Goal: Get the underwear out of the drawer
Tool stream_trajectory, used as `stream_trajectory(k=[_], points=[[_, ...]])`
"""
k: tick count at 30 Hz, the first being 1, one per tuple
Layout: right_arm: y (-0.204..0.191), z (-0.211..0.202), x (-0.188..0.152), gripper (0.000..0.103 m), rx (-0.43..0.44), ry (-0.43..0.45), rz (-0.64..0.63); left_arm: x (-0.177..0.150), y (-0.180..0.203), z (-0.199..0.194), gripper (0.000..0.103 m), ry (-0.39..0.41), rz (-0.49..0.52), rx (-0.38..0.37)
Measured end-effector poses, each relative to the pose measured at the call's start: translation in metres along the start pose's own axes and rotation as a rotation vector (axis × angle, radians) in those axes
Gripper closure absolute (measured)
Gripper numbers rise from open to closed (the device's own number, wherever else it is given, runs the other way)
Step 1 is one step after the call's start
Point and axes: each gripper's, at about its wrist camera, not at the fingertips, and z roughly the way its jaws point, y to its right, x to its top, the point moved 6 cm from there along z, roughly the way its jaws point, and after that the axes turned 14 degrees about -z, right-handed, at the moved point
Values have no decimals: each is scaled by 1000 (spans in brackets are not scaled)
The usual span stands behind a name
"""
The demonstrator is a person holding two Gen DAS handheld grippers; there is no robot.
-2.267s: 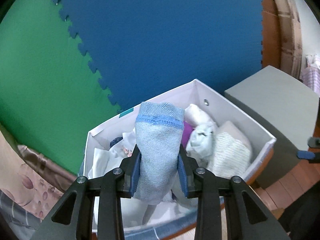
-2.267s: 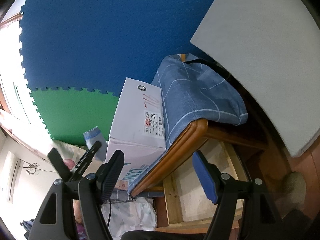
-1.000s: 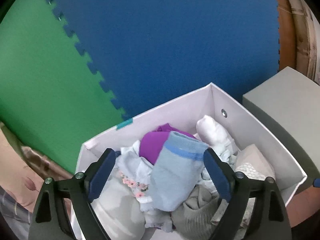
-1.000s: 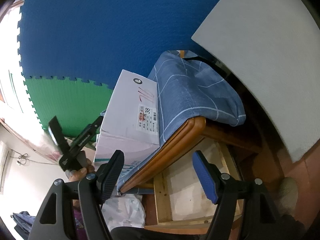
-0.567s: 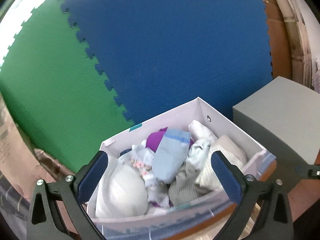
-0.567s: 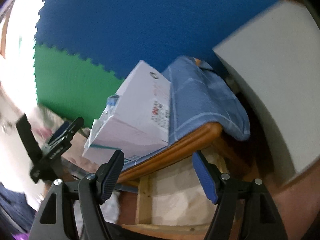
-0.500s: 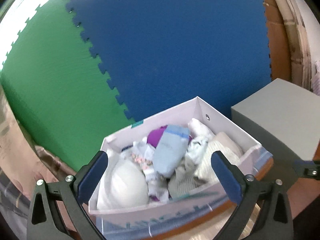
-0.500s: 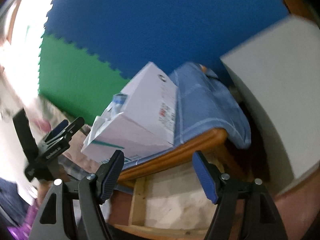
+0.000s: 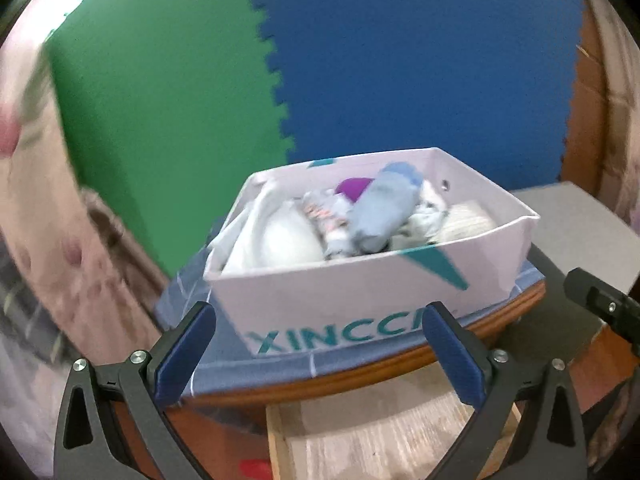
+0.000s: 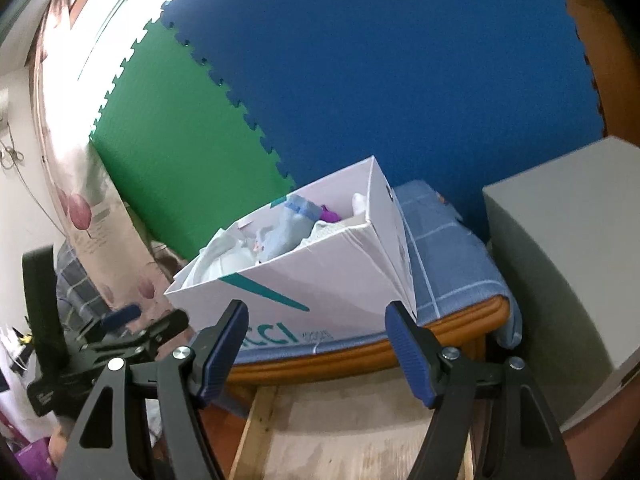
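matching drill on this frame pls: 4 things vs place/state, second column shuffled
Things:
1. light blue folded underwear
2. white cardboard box with teal lettering
3. left gripper
4. grey block

Places/states:
A. open, holding nothing
B. on the blue checked cushion
C. right of the cushion
D. on top of the clothes pile in the box

Pairs: 1-D, 2-B, 3-A, 4-C
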Motion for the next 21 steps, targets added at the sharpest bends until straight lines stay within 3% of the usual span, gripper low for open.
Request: stream_trajectory(k=[4, 7, 16, 21], points=[[-8, 12, -5, 30, 5, -38, 1, -13, -15, 0, 0, 26, -92, -16], [-11, 15, -8, 30, 2, -60, -5, -19, -15, 6, 0, -5, -79, 39], [-5, 13, -12, 30, 2, -70, 29, -38, -13, -7, 0, -6, -95, 17], [-18, 5, -8, 30, -7, -40, -40, -47, -8, -11, 0, -21, -80, 7]])
